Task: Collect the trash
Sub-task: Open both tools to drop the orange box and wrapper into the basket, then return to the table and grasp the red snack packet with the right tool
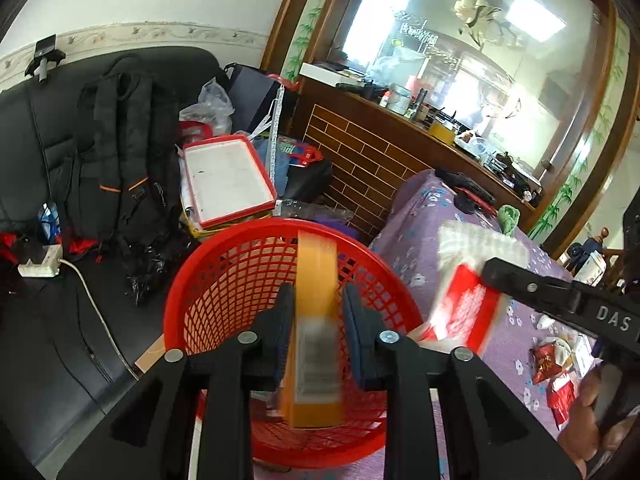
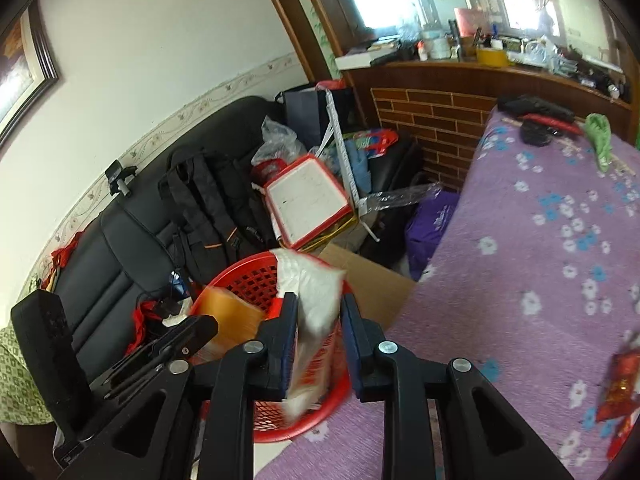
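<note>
The left gripper (image 1: 316, 328) hangs right over the red mesh basket (image 1: 208, 280), its fingers spread apart with a blurred orange box (image 1: 316, 360) between them, and I can't tell if either pad touches it. Beside it the right gripper (image 2: 319, 344) is over the basket's rim (image 2: 240, 270) too, jaws parted around a white-and-red packet (image 2: 316, 308) that looks loose between them. More red wrappers (image 1: 546, 360) lie on the purple flowered tablecloth (image 2: 540, 240), well apart from the basket, with the black sofa (image 1: 40, 140) behind.
</note>
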The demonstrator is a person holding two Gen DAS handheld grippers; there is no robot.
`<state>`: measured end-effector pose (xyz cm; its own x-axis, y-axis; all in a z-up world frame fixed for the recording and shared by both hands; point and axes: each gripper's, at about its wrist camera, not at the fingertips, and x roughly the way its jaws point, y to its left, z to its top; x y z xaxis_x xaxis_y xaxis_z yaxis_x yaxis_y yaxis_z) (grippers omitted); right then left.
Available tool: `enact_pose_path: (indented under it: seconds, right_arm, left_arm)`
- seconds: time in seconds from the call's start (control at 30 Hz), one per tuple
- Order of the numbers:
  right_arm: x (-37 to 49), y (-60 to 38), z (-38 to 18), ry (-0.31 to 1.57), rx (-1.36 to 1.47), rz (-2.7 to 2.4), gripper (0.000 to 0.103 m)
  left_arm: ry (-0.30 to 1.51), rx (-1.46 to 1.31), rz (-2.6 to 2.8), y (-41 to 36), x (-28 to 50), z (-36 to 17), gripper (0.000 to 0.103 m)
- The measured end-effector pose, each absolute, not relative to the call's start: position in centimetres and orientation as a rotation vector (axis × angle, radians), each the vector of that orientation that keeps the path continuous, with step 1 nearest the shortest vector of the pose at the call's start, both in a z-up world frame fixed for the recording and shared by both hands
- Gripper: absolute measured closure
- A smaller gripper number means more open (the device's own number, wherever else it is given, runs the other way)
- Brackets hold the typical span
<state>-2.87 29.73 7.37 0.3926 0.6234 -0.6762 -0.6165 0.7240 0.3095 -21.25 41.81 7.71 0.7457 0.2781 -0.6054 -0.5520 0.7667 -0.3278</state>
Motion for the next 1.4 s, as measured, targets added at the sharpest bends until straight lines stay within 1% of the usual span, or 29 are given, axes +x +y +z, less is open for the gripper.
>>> enact_pose_path:
  seconds: [0.03,0.1,0.23,0.3,0.4,0.53,0.9,1.1,1.4]
  right_arm:
    - [-2.8,29.7,7.2,0.865,0.004,0.788,0.072]
    - [-2.9,29.3,7.3,0.861,-0.003,0.783,0.070]
    - [-3.4,26.7,7.8,0.842,0.009,0.754,0.069]
    - [-3.7,24.6,8.1,0.833,0.018,0.722,0.062]
    - [-4.4,21.3,8.3,0.825,0.027,0.679,0.057]
    - [-5.1,16.5,8.1,0.831,0.055,0.627,0.057]
    - [-7.9,1.8,7.0,0.815,0.159,0.449,0.056]
    - [-8.5,-4.6,6.4,0.804,0.239,0.363,0.057]
    - [-6.7,-9.7,3.5,0.843,0.287,0.253,0.057]
  left_arm:
    - [0.560,-0.526,0.480,41.9,-21.4,7.7,0.060]
    - [0.545,-0.523,0.496,42.0,-21.6,7.7,0.048]
    - [0.537,-0.515,0.480,41.2,-21.6,8.1,0.048]
    - [0.540,-0.500,0.459,40.2,-21.2,8.3,0.048]
    - [0.546,-0.461,0.426,38.2,-20.5,8.6,0.046]
    - [0.554,-0.407,0.368,34.8,-19.0,9.1,0.042]
    - [0.642,-0.318,0.178,24.5,-14.8,8.2,0.041]
    - [0.702,-0.243,0.092,18.6,-13.0,7.4,0.040]
    - [0.759,-0.152,0.033,13.0,-11.0,6.7,0.038]
